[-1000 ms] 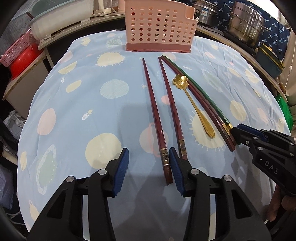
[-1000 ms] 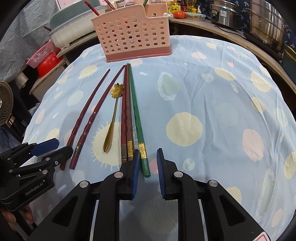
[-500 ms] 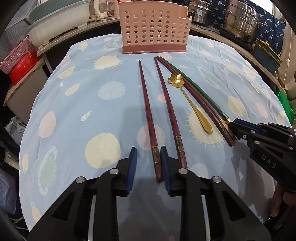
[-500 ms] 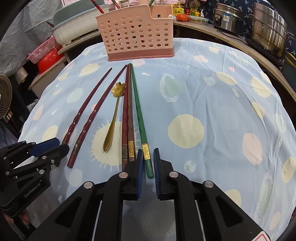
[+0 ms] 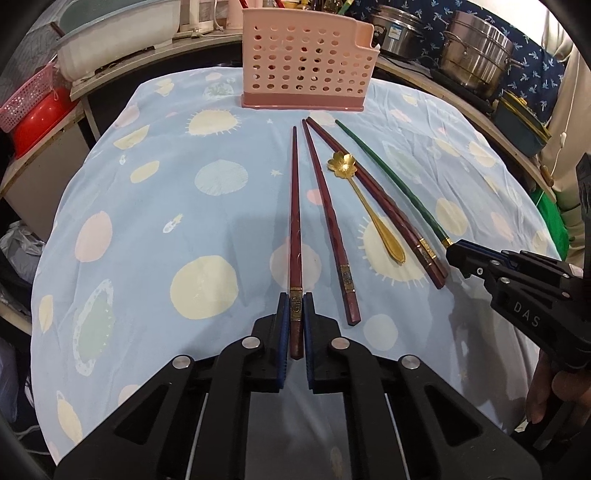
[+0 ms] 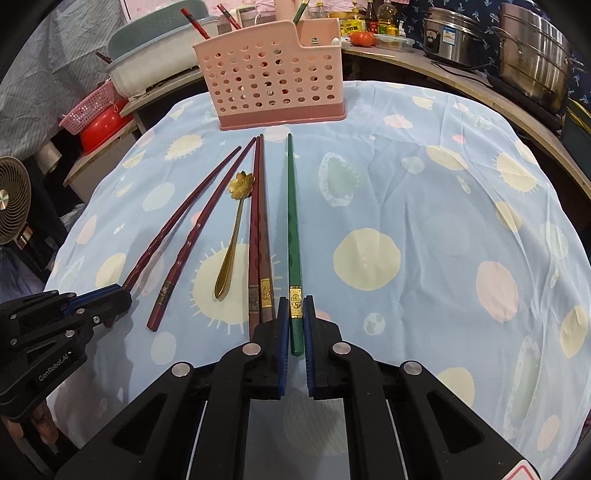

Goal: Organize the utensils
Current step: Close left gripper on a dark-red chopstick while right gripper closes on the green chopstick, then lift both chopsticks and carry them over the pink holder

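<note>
My left gripper (image 5: pixel 296 301) is shut on the near end of a dark red chopstick (image 5: pixel 294 206) that points toward the pink perforated utensil basket (image 5: pixel 308 61). My right gripper (image 6: pixel 296 304) is shut on the near end of a green chopstick (image 6: pixel 293 221); it also shows in the left wrist view (image 5: pixel 391 181). Between them on the cloth lie another red chopstick (image 5: pixel 330 225), a gold flower-headed spoon (image 5: pixel 364 206) and a pair of reddish-brown chopsticks (image 5: pixel 388 206). The basket also stands at the far end in the right wrist view (image 6: pixel 277 79).
The table wears a light blue spotted cloth (image 6: pixel 424 221). Steel pots (image 6: pixel 532 55) stand on the counter at back right, a white tub (image 5: pixel 110 33) and a red bowl (image 5: pixel 40 122) at back left. A fan (image 6: pixel 13 210) stands at the left.
Both grippers closed: the left onto the dark red chopstick, the right onto the green chopstick. The green chopstick has moved away from the reddish-brown pair, and the red one has straightened.
</note>
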### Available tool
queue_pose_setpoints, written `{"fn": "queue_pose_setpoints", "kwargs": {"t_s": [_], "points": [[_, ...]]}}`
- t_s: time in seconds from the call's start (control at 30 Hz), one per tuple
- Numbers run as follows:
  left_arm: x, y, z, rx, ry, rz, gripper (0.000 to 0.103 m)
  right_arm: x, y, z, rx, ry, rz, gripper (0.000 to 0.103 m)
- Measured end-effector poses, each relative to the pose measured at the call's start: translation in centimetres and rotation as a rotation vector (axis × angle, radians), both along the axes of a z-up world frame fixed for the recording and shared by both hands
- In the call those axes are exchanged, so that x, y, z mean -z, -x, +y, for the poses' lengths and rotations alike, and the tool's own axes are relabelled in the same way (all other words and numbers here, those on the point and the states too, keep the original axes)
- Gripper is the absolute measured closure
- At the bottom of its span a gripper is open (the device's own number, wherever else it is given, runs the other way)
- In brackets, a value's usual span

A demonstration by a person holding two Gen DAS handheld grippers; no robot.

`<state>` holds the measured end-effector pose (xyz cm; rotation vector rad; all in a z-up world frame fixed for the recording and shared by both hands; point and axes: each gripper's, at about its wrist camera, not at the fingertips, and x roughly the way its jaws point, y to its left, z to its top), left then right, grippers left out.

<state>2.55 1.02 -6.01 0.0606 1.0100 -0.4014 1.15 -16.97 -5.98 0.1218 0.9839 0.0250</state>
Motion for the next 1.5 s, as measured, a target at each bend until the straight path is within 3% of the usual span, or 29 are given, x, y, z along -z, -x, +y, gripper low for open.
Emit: {"fn": "queue_pose_setpoints", "kwargs": {"t_s": [0.3,0.7,1.5], "points": [[-2.7,0.4,0.7,-0.020,0.032,-0.048,0.096,-2.7,0.9,-0.5,0.008,-0.034,-0.057,0.096],[-8.0,-0.4,1.6,-0.028,0.102,-0.119,0.096,-8.6,1.1,-1.1,0.013,-0.083,-0.178,0.096],[-18.1,-6.1,0.3,-0.026,0.117,-0.327,0.096,-17.1,-3.0,-3.4,0.038,-0.089,-0.354,0.096]]}}
